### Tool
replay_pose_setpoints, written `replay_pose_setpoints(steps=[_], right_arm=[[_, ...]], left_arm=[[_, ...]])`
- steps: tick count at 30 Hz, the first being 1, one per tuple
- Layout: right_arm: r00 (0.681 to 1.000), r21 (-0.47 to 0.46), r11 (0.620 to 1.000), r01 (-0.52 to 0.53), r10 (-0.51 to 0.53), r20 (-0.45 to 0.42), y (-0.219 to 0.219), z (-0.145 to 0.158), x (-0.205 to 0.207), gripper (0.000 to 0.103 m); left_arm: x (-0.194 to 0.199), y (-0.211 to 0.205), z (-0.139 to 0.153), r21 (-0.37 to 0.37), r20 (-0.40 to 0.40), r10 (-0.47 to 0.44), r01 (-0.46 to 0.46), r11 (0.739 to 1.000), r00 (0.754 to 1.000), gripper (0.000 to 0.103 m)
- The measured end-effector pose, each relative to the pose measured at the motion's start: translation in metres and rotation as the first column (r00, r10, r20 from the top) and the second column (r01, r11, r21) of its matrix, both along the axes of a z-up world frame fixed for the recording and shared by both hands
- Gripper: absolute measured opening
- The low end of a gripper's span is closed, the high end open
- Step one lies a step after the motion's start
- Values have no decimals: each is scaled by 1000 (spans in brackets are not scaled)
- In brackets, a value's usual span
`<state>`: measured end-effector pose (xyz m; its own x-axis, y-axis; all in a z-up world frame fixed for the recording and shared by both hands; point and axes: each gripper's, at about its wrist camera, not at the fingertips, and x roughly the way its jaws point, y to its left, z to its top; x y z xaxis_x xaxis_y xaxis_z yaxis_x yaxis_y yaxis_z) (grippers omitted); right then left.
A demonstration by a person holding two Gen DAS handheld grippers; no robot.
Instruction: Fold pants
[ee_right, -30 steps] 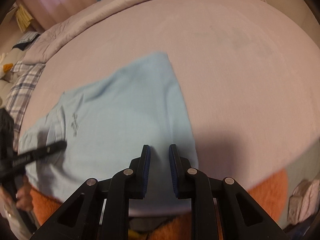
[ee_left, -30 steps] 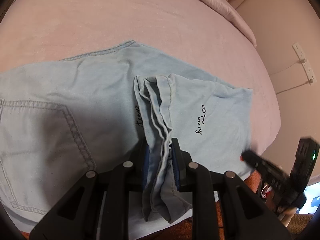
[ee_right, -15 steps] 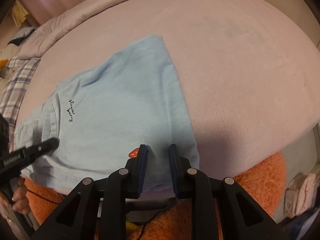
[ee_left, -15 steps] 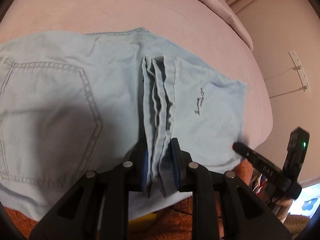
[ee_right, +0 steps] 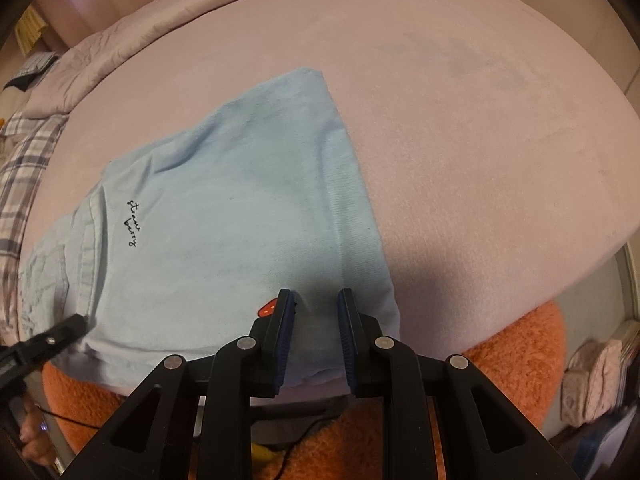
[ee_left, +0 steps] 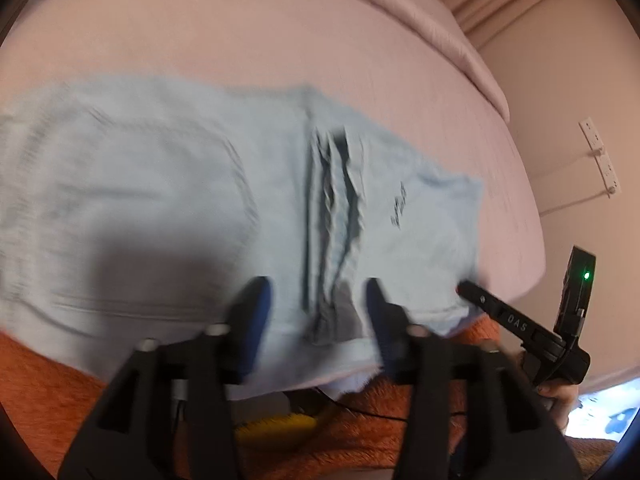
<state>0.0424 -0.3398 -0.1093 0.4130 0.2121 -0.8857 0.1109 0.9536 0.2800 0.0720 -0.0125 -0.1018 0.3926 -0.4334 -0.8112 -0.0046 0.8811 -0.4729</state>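
Observation:
Light blue denim pants (ee_left: pixel 168 200) lie folded on a pink bed (ee_left: pixel 280 32), with the stacked leg hems (ee_left: pixel 334 216) laid across the seat part. My left gripper (ee_left: pixel 316 300) is open and empty, its fingers either side of the hems, just above the cloth; this view is blurred. In the right wrist view the pants (ee_right: pixel 224 216) show black script lettering and a small red patch. My right gripper (ee_right: pixel 316 312) is open over the pants' near fold edge, holding nothing.
The bed (ee_right: pixel 480 120) edge is close in front, with an orange fuzzy rug (ee_right: pixel 516 360) below it. A plaid blanket (ee_right: pixel 24 160) lies at the left. A wall socket strip with cable (ee_left: pixel 600 156) is on the right wall. Each gripper shows in the other's view.
My left gripper has opened and let go of the leg hems, which now lie on the pants. My right gripper has opened a little wider and stayed at the near fold edge.

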Motion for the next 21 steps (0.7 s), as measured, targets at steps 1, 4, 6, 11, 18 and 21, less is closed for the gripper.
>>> replay_pose_setpoints(steps=[1, 4, 6, 11, 18, 21], right_arm=[[1000, -4, 1000, 2, -2, 0, 1, 1, 0, 21], [1000, -32, 999, 5, -5, 0, 6, 5, 1, 22], [1000, -40, 999, 11, -11, 12, 10, 11, 1, 33], [998, 23, 1000, 14, -15, 62, 20, 26, 5, 67], [982, 19, 999, -41, 37, 186, 39, 54, 14, 84], [977, 34, 997, -64, 55, 204, 45, 58, 19, 86]], left_arm=[[-2, 7, 8, 21, 30, 23, -24, 999, 999, 72], [-7, 28, 25, 66, 106, 91, -98, 993, 990, 91], [-9, 43, 32, 110, 142, 141, -157, 981, 980, 96], [-12, 78, 41, 171, 168, 239, -267, 948, 956, 97], [-15, 106, 33, 206, 151, 323, -350, 914, 934, 101], [-16, 113, 26, 208, 125, 355, -374, 904, 927, 101]])
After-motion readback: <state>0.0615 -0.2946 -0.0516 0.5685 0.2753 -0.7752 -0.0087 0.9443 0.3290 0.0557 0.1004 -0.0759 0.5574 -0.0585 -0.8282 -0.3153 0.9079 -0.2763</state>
